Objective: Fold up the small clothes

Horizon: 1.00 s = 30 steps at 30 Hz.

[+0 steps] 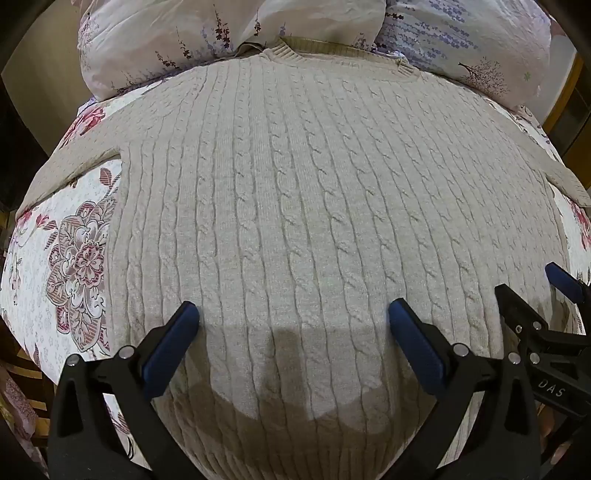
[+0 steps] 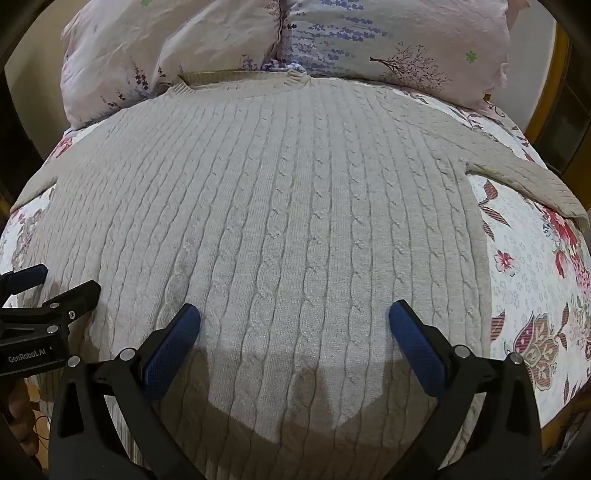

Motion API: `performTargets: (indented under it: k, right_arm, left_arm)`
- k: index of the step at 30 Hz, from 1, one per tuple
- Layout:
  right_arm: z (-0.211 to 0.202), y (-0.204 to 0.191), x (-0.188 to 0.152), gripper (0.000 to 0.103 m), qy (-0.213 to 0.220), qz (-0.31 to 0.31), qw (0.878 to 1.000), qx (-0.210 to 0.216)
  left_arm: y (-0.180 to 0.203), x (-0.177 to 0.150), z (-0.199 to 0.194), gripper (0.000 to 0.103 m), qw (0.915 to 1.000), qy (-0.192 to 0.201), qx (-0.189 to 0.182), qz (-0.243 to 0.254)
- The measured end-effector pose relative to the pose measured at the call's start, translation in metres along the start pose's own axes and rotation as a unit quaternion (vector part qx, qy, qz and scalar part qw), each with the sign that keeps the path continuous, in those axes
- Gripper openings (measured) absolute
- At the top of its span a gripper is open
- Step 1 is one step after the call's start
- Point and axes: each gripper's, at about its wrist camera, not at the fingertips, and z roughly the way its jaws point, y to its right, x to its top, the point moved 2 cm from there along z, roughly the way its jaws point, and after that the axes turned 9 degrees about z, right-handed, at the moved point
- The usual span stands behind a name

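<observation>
A beige cable-knit sweater (image 1: 295, 192) lies flat on the bed, collar far from me, sleeves spread out to both sides. It also fills the right wrist view (image 2: 280, 206). My left gripper (image 1: 293, 314) is open and empty, hovering just above the sweater's lower part. My right gripper (image 2: 294, 314) is open and empty too, above the lower part further right. The right gripper also shows in the left wrist view (image 1: 532, 284) at the right edge. The left gripper shows in the right wrist view (image 2: 62, 284) at the left edge.
A floral bedsheet (image 1: 70, 258) covers the bed under the sweater, also seen in the right wrist view (image 2: 532, 280). Two floral pillows (image 1: 229, 33) (image 2: 388, 40) lie behind the collar. A wooden bed frame (image 2: 554, 81) shows at the right.
</observation>
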Motion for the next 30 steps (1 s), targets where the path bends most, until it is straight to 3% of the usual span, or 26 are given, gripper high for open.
performTargets:
  k: [30]
  right_arm:
    - [0.0024, -0.0037, -0.0023, 0.102, 0.004, 0.000, 1.000, 0.000]
  left_arm:
    - [0.0000, 0.0001, -0.0002, 0.101, 1.0000, 0.003, 0.001, 0.000]
